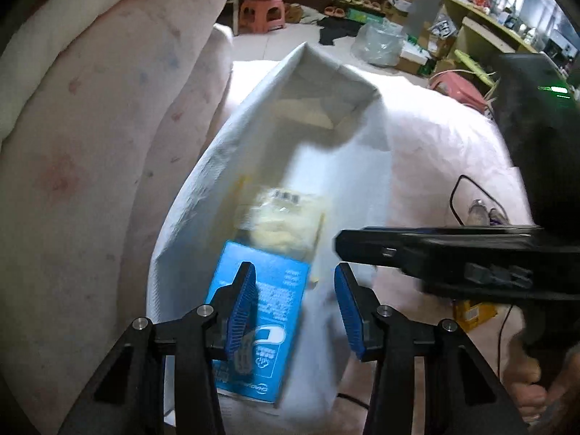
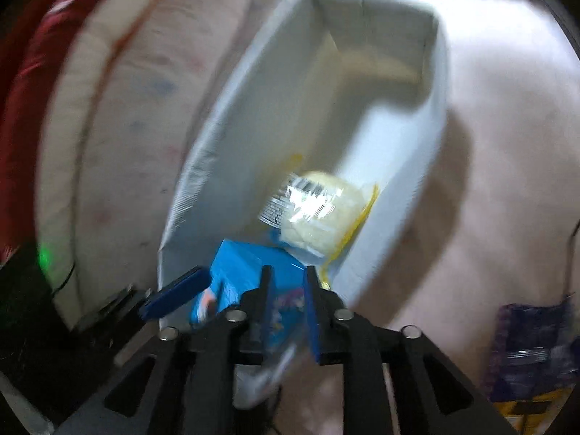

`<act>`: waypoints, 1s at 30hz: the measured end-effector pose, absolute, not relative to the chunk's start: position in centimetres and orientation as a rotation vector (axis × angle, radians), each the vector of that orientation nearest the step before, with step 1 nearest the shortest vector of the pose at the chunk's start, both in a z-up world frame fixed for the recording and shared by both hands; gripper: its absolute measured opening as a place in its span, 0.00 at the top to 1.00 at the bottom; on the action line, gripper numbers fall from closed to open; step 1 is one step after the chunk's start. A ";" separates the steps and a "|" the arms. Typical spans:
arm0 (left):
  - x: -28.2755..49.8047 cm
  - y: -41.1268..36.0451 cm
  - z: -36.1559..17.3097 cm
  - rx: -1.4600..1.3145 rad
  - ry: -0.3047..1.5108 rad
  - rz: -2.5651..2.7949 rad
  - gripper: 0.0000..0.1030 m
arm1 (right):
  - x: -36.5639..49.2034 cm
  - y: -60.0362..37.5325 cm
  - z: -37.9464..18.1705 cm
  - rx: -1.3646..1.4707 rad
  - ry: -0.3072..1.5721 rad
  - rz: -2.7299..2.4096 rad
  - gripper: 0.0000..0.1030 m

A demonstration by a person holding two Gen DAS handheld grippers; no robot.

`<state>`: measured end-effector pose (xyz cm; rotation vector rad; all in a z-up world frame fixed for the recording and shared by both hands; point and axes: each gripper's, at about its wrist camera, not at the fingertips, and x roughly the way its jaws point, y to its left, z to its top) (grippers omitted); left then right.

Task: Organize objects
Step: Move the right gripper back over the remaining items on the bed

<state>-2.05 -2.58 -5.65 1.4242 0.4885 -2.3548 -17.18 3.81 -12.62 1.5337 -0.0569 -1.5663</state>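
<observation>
A long white fabric bin on the bed holds a blue box with unreadable print beside a barcoded yellow packet, the left gripper jaws apart, empty, over the box, the right gripper jaws nipping a blurred wrapper.

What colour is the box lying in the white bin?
Blue with white print; the box shows best in the left wrist view.
</observation>
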 end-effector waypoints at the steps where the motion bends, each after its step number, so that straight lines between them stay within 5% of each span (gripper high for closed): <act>1: -2.1 -2.2 -5.4 1.414 0.477 -2.376 0.56 | -17.0 4.6 -11.6 1.497 -0.039 -1.594 0.67; 3: -2.3 -1.4 -4.9 1.396 0.446 -2.419 0.56 | -16.8 6.6 -9.8 1.428 -0.021 -1.644 0.50; 5: -3.1 0.1 -5.5 1.374 0.430 -2.466 0.57 | -16.5 8.8 -8.3 1.366 -0.012 -1.696 0.46; 10: -4.6 3.2 -4.8 1.336 0.397 -2.604 0.66 | -16.2 14.8 -6.3 1.299 -0.026 -1.805 0.46; 18: -7.8 7.4 -5.3 1.314 0.358 -2.748 0.66 | -19.2 30.7 -2.6 1.197 -0.209 -2.137 0.46; 30: -10.0 11.4 -6.9 1.346 0.266 -2.811 0.55 | -20.0 48.6 1.1 1.063 -0.170 -2.673 0.41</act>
